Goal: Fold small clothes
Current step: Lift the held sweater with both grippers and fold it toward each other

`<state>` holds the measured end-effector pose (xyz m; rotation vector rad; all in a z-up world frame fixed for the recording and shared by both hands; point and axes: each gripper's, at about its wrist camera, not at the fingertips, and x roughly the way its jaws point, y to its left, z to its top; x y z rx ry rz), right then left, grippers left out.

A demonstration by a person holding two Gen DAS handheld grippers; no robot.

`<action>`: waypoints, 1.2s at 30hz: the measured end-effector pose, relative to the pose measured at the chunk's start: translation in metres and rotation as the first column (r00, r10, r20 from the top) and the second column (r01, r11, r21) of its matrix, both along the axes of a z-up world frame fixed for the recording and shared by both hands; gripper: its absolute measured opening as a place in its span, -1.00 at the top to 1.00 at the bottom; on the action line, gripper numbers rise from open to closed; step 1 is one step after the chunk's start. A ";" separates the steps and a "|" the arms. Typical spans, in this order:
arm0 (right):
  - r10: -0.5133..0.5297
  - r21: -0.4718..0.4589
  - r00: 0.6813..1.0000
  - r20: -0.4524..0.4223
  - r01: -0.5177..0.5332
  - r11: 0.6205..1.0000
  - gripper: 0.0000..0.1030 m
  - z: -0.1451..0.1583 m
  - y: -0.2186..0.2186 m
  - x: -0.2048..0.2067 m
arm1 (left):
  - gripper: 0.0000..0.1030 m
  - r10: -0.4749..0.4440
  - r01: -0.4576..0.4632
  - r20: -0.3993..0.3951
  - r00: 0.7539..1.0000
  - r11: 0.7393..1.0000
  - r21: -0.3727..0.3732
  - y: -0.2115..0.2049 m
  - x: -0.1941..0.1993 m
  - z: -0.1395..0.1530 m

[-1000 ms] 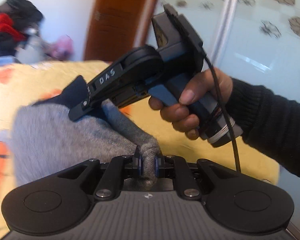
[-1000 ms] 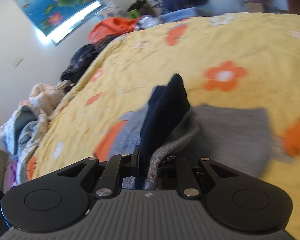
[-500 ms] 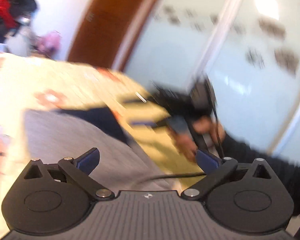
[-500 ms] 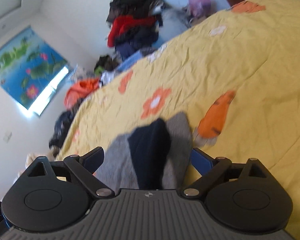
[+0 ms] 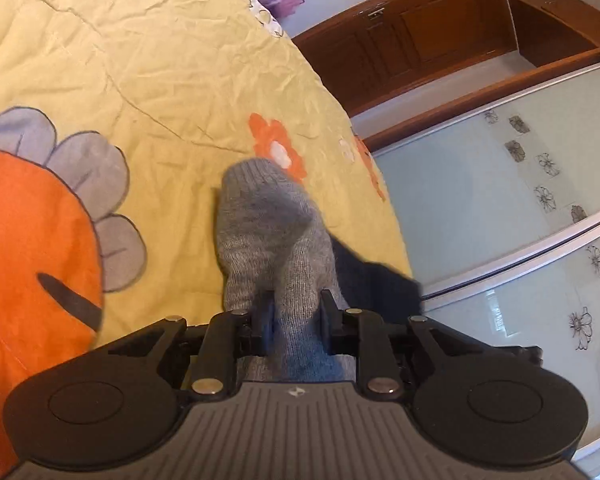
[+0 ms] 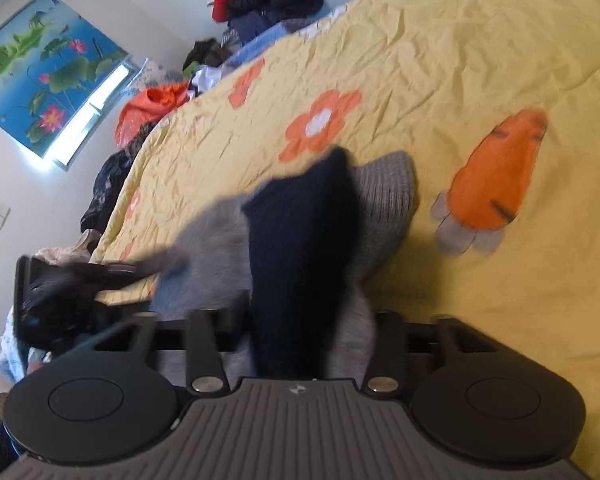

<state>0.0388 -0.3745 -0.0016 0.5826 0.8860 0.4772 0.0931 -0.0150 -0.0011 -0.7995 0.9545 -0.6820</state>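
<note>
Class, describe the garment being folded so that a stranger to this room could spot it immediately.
Start at the yellow flowered bedspread. Near its edge lies a small grey knitted garment, pinched by the left gripper. Its dark navy part sets it apart from the orange flower prints around it.

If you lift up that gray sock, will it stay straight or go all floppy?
Probably floppy: the gray sock already creases and bends where the left gripper pinches it. It looks soft and knitted, so likely light, and unlikely to slip out.
</note>
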 end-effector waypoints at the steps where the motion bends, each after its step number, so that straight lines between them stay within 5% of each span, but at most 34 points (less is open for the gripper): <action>1: -0.010 0.013 1.000 0.000 0.010 1.000 0.18 0.003 0.000 -0.001 | 0.64 -0.005 0.005 0.016 1.000 1.000 0.003 0.004 -0.001 0.002; 11: 0.044 0.204 0.995 0.092 -0.062 0.977 0.24 0.042 0.061 0.031 | 0.95 0.126 -0.132 0.122 0.985 0.990 0.042 0.069 0.015 0.051; 15: 0.113 0.183 0.986 0.120 -0.134 0.974 0.24 0.053 0.094 0.048 | 0.91 0.131 -0.135 0.155 0.979 0.991 0.016 0.084 0.020 0.070; 16: 0.118 0.181 0.987 0.110 -0.136 0.974 0.24 0.051 0.094 0.050 | 0.74 0.129 -0.133 0.139 0.982 0.991 0.017 0.086 0.018 0.068; 18: 0.105 0.173 0.990 0.090 -0.119 0.978 0.24 0.046 0.085 0.052 | 0.06 0.127 -0.129 0.100 0.987 0.992 0.016 0.088 0.010 0.056; 19: 0.092 0.170 0.992 0.081 -0.105 0.980 0.24 0.044 0.076 0.050 | -0.64 0.136 -0.139 0.082 0.987 0.990 0.029 0.087 0.005 0.049; 20: 0.077 0.169 0.994 0.072 -0.089 0.982 0.24 0.042 0.065 0.046 | -0.84 0.161 -0.164 0.069 0.985 0.985 0.047 0.087 -0.002 0.040; 25: -0.001 0.148 0.999 0.048 -0.006 0.989 0.25 0.039 0.012 0.019 | -0.84 0.154 -0.156 -0.023 0.988 0.986 -0.054 0.076 -0.010 0.004; 30: -0.044 0.119 0.999 -0.008 0.044 0.992 0.25 0.022 -0.007 0.013 | -0.83 0.052 -0.056 -0.036 0.998 0.994 -0.097 0.027 0.016 0.000; 33: -0.048 0.118 0.998 -0.034 0.052 0.992 0.24 0.011 -0.007 0.016 | -0.66 0.034 -0.034 -0.020 0.999 0.999 -0.015 -0.001 0.030 0.000; 35: -0.057 0.113 0.997 -0.047 0.062 0.992 0.24 0.006 -0.006 0.017 | 0.56 0.037 -0.033 -0.050 0.998 0.997 0.074 -0.011 0.034 -0.004; 36: -0.057 0.115 0.997 -0.047 0.062 0.991 0.24 0.006 -0.006 0.016 | 0.56 0.040 -0.035 -0.058 0.998 0.996 0.084 -0.010 0.035 -0.008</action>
